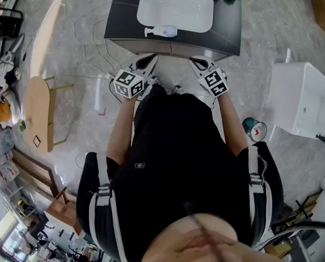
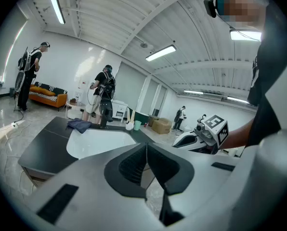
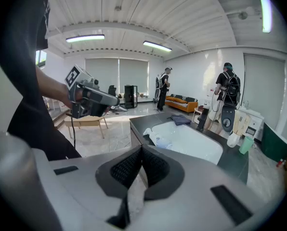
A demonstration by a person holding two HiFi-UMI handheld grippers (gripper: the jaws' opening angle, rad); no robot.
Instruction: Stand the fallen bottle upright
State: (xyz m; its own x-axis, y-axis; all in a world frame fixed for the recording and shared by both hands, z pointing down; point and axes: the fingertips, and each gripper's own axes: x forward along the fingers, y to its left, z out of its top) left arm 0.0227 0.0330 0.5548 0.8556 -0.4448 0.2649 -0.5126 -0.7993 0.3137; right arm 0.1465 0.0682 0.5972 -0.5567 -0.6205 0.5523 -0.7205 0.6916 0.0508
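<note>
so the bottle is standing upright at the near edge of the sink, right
No: the bottle lies on its side, not upright, as the head view shows. It is at the near edge of the sink.

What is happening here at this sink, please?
A person stands before the dark counter with a gripper in each hand. The left gripper and the right gripper are both shut and empty, just short of the counter's near edge. The bottle lies on its side at the white basin's near rim, not yet touched.
</note>
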